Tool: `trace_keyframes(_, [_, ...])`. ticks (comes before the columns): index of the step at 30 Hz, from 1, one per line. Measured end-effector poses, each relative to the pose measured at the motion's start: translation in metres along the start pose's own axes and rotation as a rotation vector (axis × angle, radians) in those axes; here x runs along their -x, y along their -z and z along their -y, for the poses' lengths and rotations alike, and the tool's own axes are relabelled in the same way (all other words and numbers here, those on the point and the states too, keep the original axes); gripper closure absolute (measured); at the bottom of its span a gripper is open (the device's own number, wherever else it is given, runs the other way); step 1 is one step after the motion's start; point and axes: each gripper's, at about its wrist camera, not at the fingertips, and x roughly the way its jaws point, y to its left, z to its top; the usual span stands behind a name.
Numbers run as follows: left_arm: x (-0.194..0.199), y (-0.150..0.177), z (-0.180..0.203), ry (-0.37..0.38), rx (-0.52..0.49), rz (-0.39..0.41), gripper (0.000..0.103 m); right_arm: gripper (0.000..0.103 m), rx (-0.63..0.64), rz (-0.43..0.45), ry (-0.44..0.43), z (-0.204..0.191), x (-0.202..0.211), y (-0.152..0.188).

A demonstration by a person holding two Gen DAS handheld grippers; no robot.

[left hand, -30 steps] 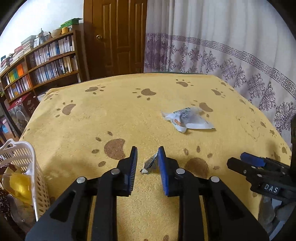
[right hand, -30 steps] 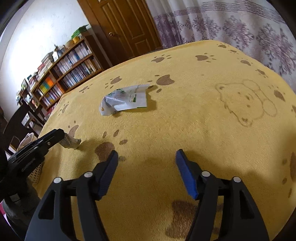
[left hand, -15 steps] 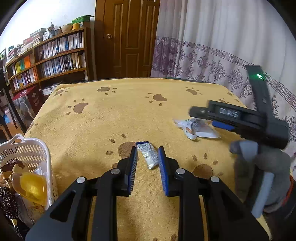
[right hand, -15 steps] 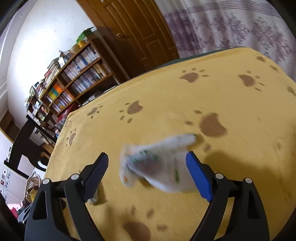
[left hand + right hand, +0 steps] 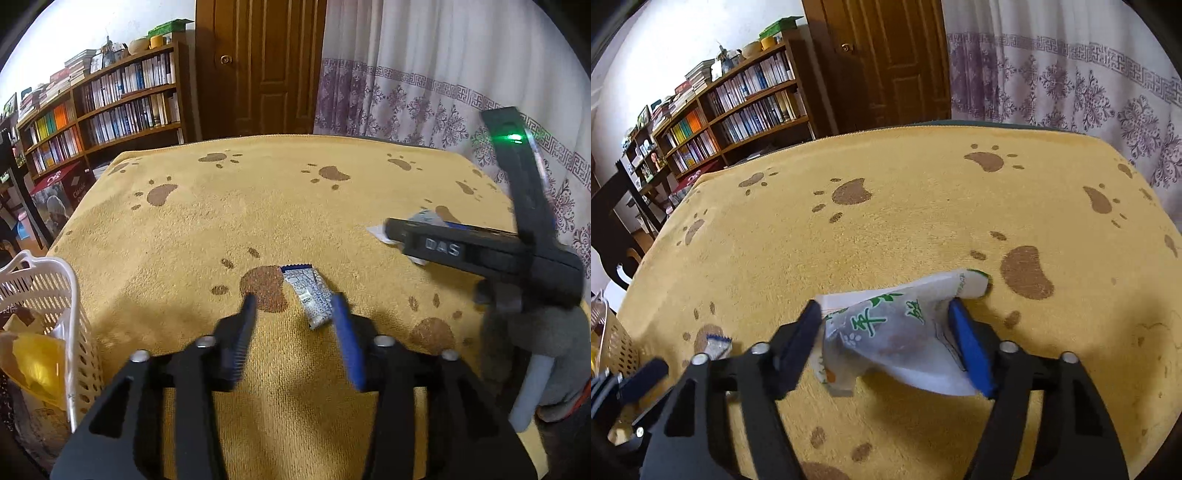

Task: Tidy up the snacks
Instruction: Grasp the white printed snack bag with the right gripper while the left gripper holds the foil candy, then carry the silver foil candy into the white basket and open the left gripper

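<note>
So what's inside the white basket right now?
The white basket holds a yellow packet and a brown-and-cream wrapper at the top. Anything deeper is hidden by its wall and the frame edge.

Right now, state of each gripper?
Left gripper: open, small silver-blue snack packet lying between its fingers, not gripped.
Right gripper: open around the white green-printed snack bag, not clamped.

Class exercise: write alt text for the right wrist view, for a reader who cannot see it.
An open right gripper straddles a white snack packet with green print, lying on a yellow paw-print cloth. Behind stand a bookshelf, wooden door and patterned curtain.
</note>
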Motion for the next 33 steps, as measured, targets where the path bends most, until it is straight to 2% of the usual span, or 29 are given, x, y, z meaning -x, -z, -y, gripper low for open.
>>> trace_keyframes(1, [-0.002, 0.0, -0.001, -0.002, 0.003, -0.002, 0.048, 0.044, 0.007, 0.001, 0.006, 0.001, 0.003, 0.002])
trace_keyframes(4, [-0.006, 0.001, -0.003, -0.004, 0.011, -0.008, 0.041, 0.046, 0.013, 0.004, 0.009, 0.007, 0.017, 0.012])
trace_keyframes(14, [-0.025, -0.004, 0.005, -0.025, -0.018, -0.051, 0.041, 0.046, 0.04, 0.018, -0.007, 0.029, 0.058, 0.059])
trace_keyframes(18, [-0.034, -0.008, 0.008, -0.04, -0.029, -0.083, 0.041, 0.046, 0.007, 0.021, -0.032, 0.036, 0.06, 0.061])
trace_keyframes(20, [-0.039, -0.011, 0.011, -0.046, -0.037, -0.096, 0.042, 0.046, 0.0, 0.023, -0.04, 0.037, 0.06, 0.061])
trace_keyframes(21, [-0.043, -0.012, 0.013, -0.048, -0.041, -0.103, 0.049, 0.046, 0.0, 0.023, -0.042, 0.037, 0.06, 0.061])
trace_keyframes(24, [-0.047, -0.014, 0.015, -0.045, -0.037, -0.102, 0.055, 0.046, -0.002, 0.023, -0.047, 0.037, 0.06, 0.061])
trace_keyframes(33, [-0.03, -0.008, 0.007, -0.038, 0.011, -0.066, 0.057, 0.046, -0.012, 0.024, -0.062, 0.039, 0.06, 0.061])
